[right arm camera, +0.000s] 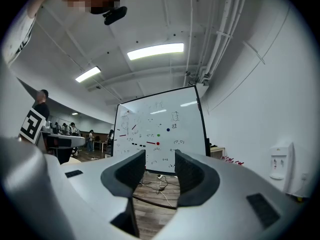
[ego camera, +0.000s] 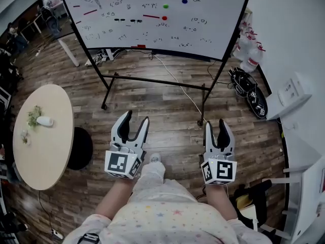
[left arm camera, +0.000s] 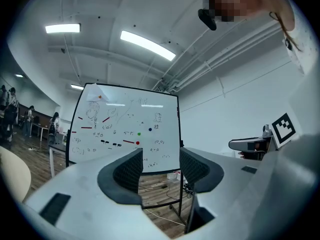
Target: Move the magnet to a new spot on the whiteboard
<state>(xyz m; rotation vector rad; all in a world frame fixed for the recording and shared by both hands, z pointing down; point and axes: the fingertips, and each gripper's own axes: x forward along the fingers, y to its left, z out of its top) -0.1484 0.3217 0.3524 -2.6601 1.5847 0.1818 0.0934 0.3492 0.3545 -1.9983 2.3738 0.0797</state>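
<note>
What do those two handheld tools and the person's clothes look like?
The left tool and right tool are pale grey, each with two curved jaws lined with dark ribbed pads. Each carries a cube of black-and-white square markers. The top is pale with coloured stars.

Whiteboard [ego camera: 152, 14] ahead of you, magnets [ego camera: 164, 18] on it. Your left tool [ego camera: 136, 118] and right tool [ego camera: 215, 123] side by side, well apart from whiteboard. Desk [ego camera: 51, 151] on your left. Bottles [ego camera: 249, 50] right of whiteboard.

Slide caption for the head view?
Open left hand-held gripper and open right hand-held gripper, both empty, facing the whiteboard.
</note>
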